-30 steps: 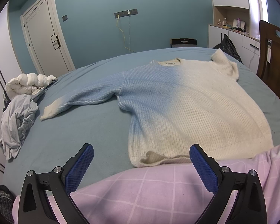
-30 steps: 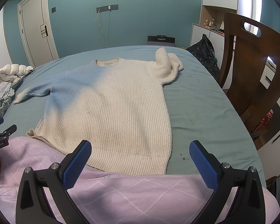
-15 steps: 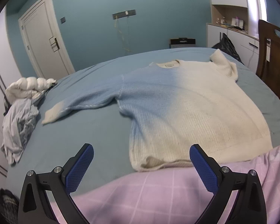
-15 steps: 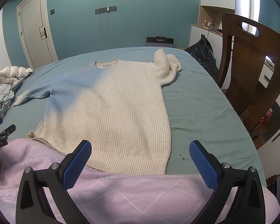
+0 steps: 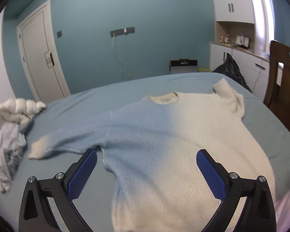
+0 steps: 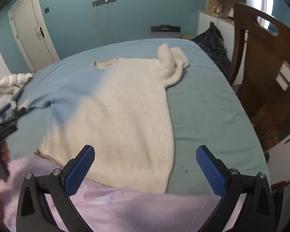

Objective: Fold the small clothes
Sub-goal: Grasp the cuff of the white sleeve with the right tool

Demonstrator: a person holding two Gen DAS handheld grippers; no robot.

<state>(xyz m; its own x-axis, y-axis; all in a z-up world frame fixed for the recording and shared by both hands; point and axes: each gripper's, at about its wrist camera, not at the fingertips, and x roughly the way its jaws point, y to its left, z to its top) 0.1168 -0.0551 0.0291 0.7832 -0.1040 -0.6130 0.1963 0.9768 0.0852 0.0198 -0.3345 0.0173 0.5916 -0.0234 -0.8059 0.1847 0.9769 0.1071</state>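
A blue and white sweater [image 5: 164, 145] lies flat on the bed [image 6: 203, 106]. The left hand-held gripper [image 5: 146, 158] and right hand-held gripper [image 6: 145, 155] are wide open above its near part, holding nothing.

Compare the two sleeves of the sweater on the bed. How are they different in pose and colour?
The left sleeve lies stretched out flat on the bed, away from the body; the right sleeve is bunched up at the shoulder, its cuff standing up. The left sleeve is light blue with a cream cuff; the right sleeve is cream all over. Both belong to the same knitted sweater, and neither open claw touches them.
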